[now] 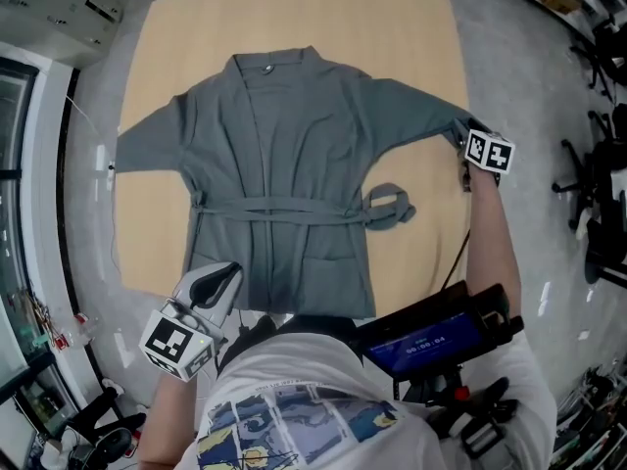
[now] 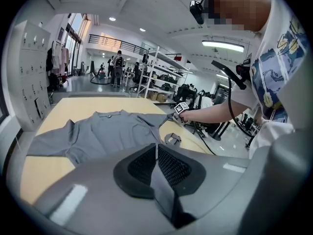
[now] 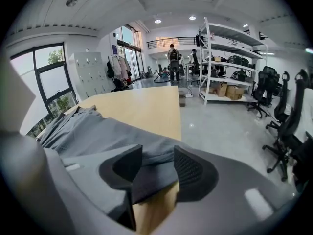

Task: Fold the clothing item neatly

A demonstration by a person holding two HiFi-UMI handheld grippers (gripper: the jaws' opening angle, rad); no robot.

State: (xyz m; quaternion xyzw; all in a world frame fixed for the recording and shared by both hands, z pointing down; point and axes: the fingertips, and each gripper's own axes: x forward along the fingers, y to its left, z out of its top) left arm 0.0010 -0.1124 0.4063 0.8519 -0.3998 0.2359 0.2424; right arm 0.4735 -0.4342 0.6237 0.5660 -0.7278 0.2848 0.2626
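Note:
A grey robe (image 1: 284,164) lies spread open-side up on the tan table (image 1: 411,47), with its belt tied across the waist and a loose belt end (image 1: 390,207) curled at the right. My left gripper (image 1: 227,274) sits at the robe's lower left hem; its jaws are shut, and a strip of grey fabric (image 2: 164,190) shows between the pads. My right gripper (image 1: 462,143) is at the end of the right sleeve near the table's right edge. Its jaws stand open with the sleeve cuff (image 3: 146,175) lying between them, the pads (image 3: 193,168) clear of the cloth.
The table's right edge (image 3: 178,126) runs just past the sleeve, with grey floor beyond. Storage shelves (image 3: 230,67) and office chairs (image 3: 286,126) stand to the right. A screen device (image 1: 431,341) hangs on the person's chest. People stand far off in the room.

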